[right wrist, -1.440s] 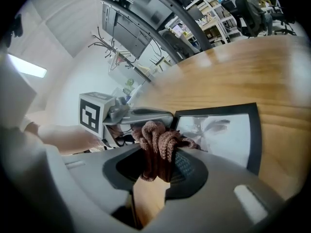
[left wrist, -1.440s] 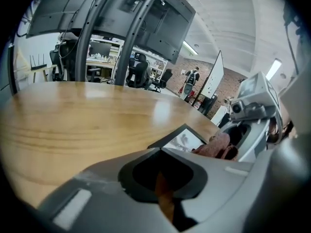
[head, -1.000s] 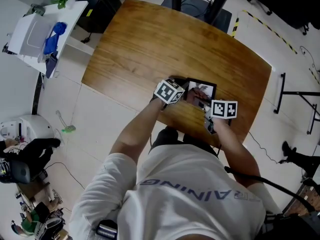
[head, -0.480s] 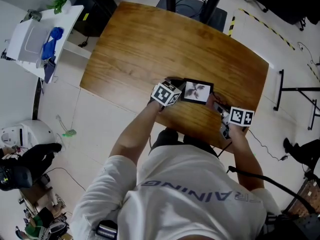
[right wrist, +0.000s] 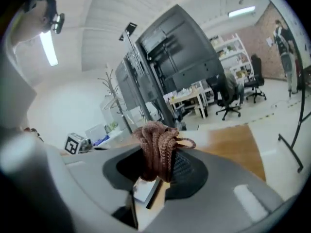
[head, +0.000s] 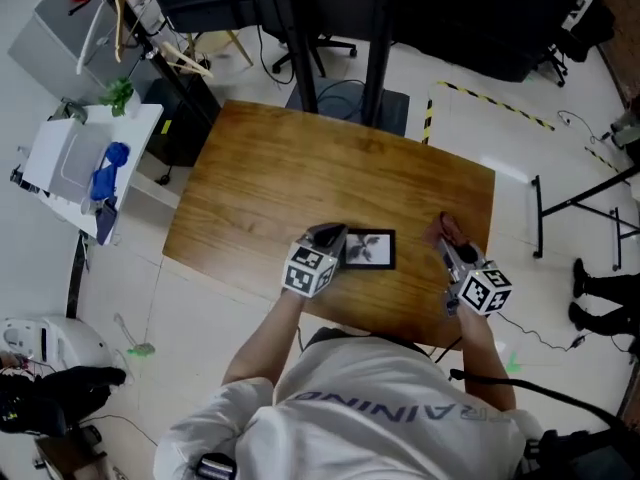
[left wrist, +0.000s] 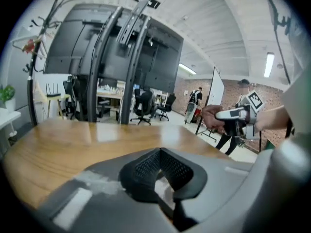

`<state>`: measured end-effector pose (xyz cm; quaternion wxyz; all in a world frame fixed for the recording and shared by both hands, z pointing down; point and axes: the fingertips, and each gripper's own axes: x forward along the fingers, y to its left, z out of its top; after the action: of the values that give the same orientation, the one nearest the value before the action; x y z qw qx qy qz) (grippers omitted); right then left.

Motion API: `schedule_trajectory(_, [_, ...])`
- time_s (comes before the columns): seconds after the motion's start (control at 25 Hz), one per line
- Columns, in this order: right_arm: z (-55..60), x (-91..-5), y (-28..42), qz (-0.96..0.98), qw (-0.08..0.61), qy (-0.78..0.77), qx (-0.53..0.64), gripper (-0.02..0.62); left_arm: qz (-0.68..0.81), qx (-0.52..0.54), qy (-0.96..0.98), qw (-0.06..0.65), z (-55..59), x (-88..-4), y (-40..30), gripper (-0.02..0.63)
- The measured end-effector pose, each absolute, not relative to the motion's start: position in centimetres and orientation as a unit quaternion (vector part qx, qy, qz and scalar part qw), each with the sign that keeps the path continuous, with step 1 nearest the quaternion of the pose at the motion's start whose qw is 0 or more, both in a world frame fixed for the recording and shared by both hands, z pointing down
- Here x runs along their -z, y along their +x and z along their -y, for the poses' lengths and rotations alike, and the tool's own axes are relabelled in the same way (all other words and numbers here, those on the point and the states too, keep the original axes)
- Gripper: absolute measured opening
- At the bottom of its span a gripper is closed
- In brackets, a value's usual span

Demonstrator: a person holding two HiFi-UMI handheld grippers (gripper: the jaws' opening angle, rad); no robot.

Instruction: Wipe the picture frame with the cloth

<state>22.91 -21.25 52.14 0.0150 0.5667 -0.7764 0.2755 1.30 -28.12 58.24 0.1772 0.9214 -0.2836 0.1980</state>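
Note:
A small black picture frame (head: 371, 249) lies flat on the wooden table (head: 270, 173), near its front edge. My left gripper (head: 328, 236) rests against the frame's left edge; in the left gripper view (left wrist: 160, 168) its jaws are shut with nothing between the pads. My right gripper (head: 447, 240) is well to the right of the frame, near the table's right edge. It is shut on a bunched brown cloth (head: 441, 228), which stands up out of the jaws (right wrist: 158, 147). The cloth is clear of the frame.
A white side table (head: 70, 163) with a blue object (head: 108, 168) stands left of the table. Black monitor stand posts (head: 380, 38) rise behind the far edge. A black tripod leg (head: 537, 218) and cables lie on the floor at right.
My right gripper has carried the cloth off the frame and away to the right. The left gripper has stayed at the frame's left edge. The head view has shifted.

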Motion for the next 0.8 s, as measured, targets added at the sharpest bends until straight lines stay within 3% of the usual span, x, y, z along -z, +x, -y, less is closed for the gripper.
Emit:
schedule_trajectory(0.16, [21.7, -44.7, 27.3, 0.767, -0.016, 0.61, -0.197, 0.118, 0.326, -0.128, 0.929, 0.121, 29.0, -48.8, 0.8, 0.006])
schedule_trajectory(0.36, [21.2, -39.8, 29.8, 0.762, -0.046, 0.627, -0.156, 0.118, 0.373, -0.039, 0.919, 0.12, 30.4, -41.4, -0.7, 0.005])
schedule_trajectory(0.48, [20.5, -37.9, 30.5, 0.766, -0.038, 0.627, -0.133, 0.117, 0.384, -0.009, 0.919, 0.085, 29.8, -37.6, -0.6, 0.005])
schedule_trajectory(0.64, [20.9, -36.7, 29.9, 0.78, -0.023, 0.615, -0.11, 0.115, 0.395, -0.016, 0.918, 0.042, 28.9, -36.3, -0.9, 0.005])
schedule_trajectory(0.8, [20.8, -35.8, 29.1, 0.786, -0.024, 0.61, -0.096, 0.115, 0.4, -0.04, 0.915, 0.044, 28.1, -37.9, -1.2, 0.006])
